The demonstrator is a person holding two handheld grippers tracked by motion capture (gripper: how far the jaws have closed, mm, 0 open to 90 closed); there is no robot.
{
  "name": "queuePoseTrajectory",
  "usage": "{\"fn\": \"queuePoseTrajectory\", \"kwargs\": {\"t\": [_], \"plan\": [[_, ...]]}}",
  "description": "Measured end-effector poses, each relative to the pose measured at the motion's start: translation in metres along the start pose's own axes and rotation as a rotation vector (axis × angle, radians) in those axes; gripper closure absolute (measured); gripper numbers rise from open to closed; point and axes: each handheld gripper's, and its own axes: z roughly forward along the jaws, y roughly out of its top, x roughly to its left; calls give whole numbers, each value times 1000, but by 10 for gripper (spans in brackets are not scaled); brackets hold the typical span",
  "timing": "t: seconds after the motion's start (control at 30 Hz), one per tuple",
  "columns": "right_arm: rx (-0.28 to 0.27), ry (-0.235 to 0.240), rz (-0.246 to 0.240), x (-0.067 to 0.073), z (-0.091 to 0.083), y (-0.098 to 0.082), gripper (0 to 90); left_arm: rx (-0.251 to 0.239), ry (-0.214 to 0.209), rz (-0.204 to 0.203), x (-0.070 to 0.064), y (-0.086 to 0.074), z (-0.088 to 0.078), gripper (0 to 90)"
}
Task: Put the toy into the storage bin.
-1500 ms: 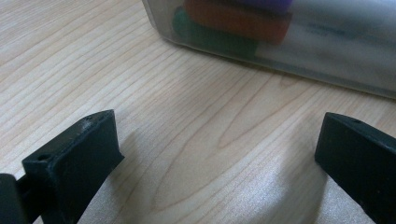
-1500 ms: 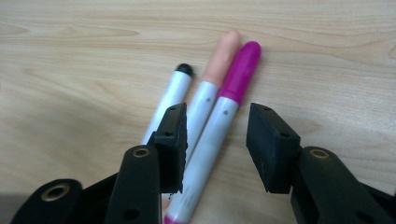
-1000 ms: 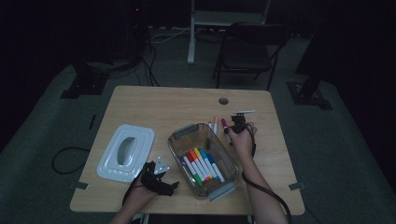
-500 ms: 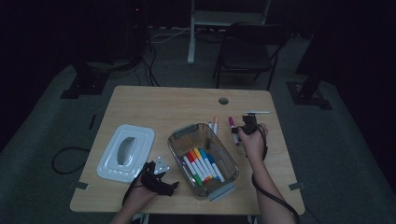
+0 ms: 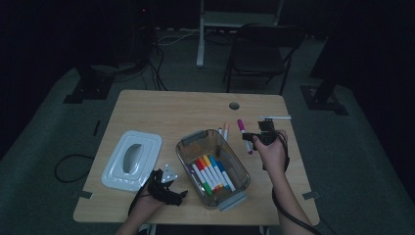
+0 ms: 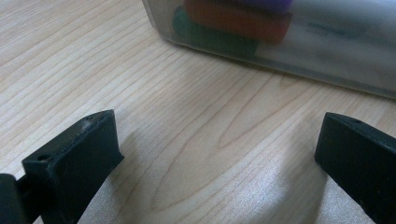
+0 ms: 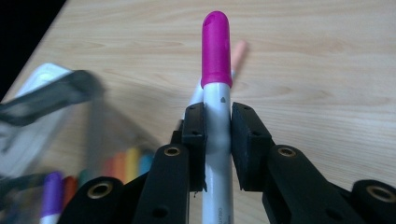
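Note:
A white marker with a magenta cap [image 7: 215, 51] stands straight up between the jaws of my right gripper [image 7: 217, 122], which is shut on its barrel. From above, that gripper [image 5: 250, 138] holds the marker [image 5: 241, 125] over the table just right of the clear plastic box [image 5: 234, 169]. Several coloured markers [image 5: 211, 173] lie inside the box. An orange marker [image 5: 225, 129] lies on the table behind the box. My left gripper [image 5: 166, 190] rests on the table left of the box. Its jaws [image 6: 215, 154] are open with bare wood between them and the box wall [image 6: 322, 70] ahead.
The box's white lid [image 5: 132, 159] lies at the left of the wooden table [image 5: 171, 112]. A white pen-like object [image 5: 275, 117] lies near the right edge, and a round hole [image 5: 234, 105] is at the back. A chair [image 5: 259, 54] stands behind the table.
My right gripper has risen and shifted a little to the right, lifting the magenta-capped marker off the table. The left gripper has stayed put.

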Motion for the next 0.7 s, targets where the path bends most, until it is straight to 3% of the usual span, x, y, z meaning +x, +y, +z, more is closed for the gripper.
{"fn": "queuePoseTrajectory", "kwargs": {"t": [0.27,0.33,0.6,0.7], "plan": [[-28,72,-72,35,-28,-2,765,2,-1,0,0,0,0,5],[-28,103,-100,49,-35,-5,765,1,-1,0,0,0,0,5],[-3,180,-154,79,-38,-15,765,3,-2,0,0,0,0,5],[30,214,-170,89,-32,-21,765,4,-3,1,0,0,0,5]]}}
